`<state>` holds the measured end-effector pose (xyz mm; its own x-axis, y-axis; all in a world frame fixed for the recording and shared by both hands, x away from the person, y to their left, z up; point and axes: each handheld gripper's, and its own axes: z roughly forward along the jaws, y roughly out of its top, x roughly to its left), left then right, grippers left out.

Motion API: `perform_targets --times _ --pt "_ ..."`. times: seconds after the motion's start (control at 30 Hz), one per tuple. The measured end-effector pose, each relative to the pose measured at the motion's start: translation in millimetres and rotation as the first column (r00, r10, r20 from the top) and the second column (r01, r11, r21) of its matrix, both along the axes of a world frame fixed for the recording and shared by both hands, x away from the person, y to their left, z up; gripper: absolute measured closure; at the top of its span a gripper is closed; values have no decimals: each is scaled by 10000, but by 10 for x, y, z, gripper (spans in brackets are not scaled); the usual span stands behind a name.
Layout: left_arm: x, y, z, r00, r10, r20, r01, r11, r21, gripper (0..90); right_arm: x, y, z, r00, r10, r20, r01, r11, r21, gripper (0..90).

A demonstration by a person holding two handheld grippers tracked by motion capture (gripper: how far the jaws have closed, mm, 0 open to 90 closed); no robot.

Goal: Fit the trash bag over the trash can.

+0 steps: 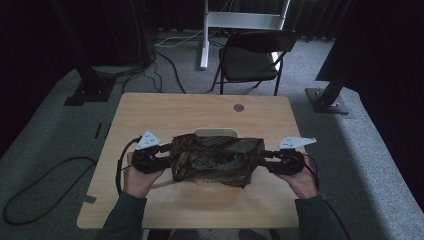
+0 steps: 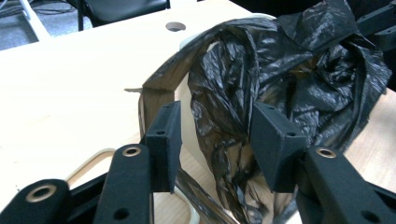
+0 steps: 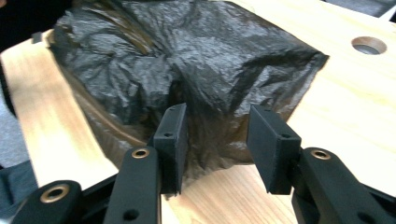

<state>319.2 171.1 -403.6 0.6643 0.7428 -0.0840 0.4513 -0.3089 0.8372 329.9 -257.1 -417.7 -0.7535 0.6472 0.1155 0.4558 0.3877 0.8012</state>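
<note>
Nearest the front edge of the table (image 1: 150, 210), 2 forearms enter from below, each hand holding 1 gripper. The left gripper (image 1: 162, 156) stands at the left end of the black plastic bag (image 1: 215, 159), the right gripper (image 1: 267, 159) at its right end. The bag lies crumpled over a pale bin (image 1: 216, 132) near the middle of the table, slightly toward the front edge. In the left gripper view the jaws stand wide apart, with bag film (image 2: 261, 84) and a brownish band (image 2: 156, 91) at the bin's mouth between them but unpressed. In the right gripper view the jaws stand apart too, the bag's draped corner (image 3: 215, 93) between them and free of the pads.

Step in hand, as judged: fitting the bag over the bin, at a moment of release and re-gripping. The next move probably calls for closing each pair of jaws on a fresh fold of film and drawing it outward and down over the rim.

Beyond the far edge stand a round table hole (image 1: 239, 107) and a folding chair (image 1: 252, 57).
</note>
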Motion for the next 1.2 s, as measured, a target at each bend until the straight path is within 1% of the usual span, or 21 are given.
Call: perform_targets --times 0.07,0.17,0.23,0.27,0.33,0.37,0.43,0.5,0.57,0.63,0.73,0.77,0.8,0.87,0.93,0.97,1.03,1.13,1.17,1.2 --pt "30 -26 -10 10000 46 -7 -46 10000 72 521 17 12 -23 10000 -98 -7 98 9999 -114 544" --pt "82 -84 -26 9998 179 100 -181 9996 199 512 62 52 -52 9997 -224 -93 222 9996 -186 520" --pt "119 -133 -36 9997 222 126 -225 9995 240 526 110 111 -57 9995 -301 -99 298 9992 -279 535" --pt "137 -159 -41 9997 214 144 -219 9993 304 551 136 145 -60 9994 -335 -54 333 9986 -415 570" --pt "170 -204 -47 9996 247 163 -254 9986 457 641 181 200 -58 9994 -337 46 339 9970 -690 661" --pt "189 -217 -47 9997 178 159 -185 9987 471 694 198 218 -52 9994 -334 76 338 9970 -699 687" --pt "221 -238 -40 9996 191 207 -202 9984 529 789 228 239 -31 9991 -395 137 404 9962 -776 724" --pt "257 -248 -34 9996 235 185 -244 9986 467 860 256 241 -2 9984 -528 181 541 9957 -749 740" --pt "290 -249 -29 9994 294 165 -301 9984 483 893 283 232 27 9971 -695 294 715 9946 -748 747" --pt "319 -249 -29 9990 395 184 -404 9980 495 900 315 218 46 9956 -858 366 882 9936 -701 762" --pt "358 -220 -32 9982 582 122 -585 9977 328 900 359 195 61 9938 -1051 361 1072 9922 -640 784" --pt "366 -213 -36 9980 626 98 -628 9977 264 900 361 189 65 9940 -1036 341 1055 9926 -596 780" --pt "370 -209 -38 9979 638 105 -640 9977 229 900 347 188 69 9948 -981 265 993 9939 -477 751" --pt "369 -212 -37 9979 631 114 -634 9978 203 900 305 193 62 9978 -616 235 623 9975 -331 660" --pt "366 -218 -33 9980 612 126 -614 9980 154 900 258 208 39 9993 -336 186 343 9986 -406 559" --pt "365 -220 -32 9982 583 141 -585 9982 156 900 241 218 23 9997 -199 134 205 9988 -449 522" --pt "361 -230 -31 9984 551 138 -552 9984 121 900 218 233 -4 9996 -188 198 200 9978 -625 453" --pt "358 -259 -29 9989 442 139 -443 9990 50 900 229 254 -36 9999 -112 112 119 9979 -637 406" --pt "356 -270 -29 9990 423 133 -424 9991 36 900 239 266 -42 9998 -135 131 144 9975 -698 407" --pt "359 -278 -29 9991 400 139 -400 9992 64 900 248 280 -43 9998 -156 156 167 9968 -775 431"
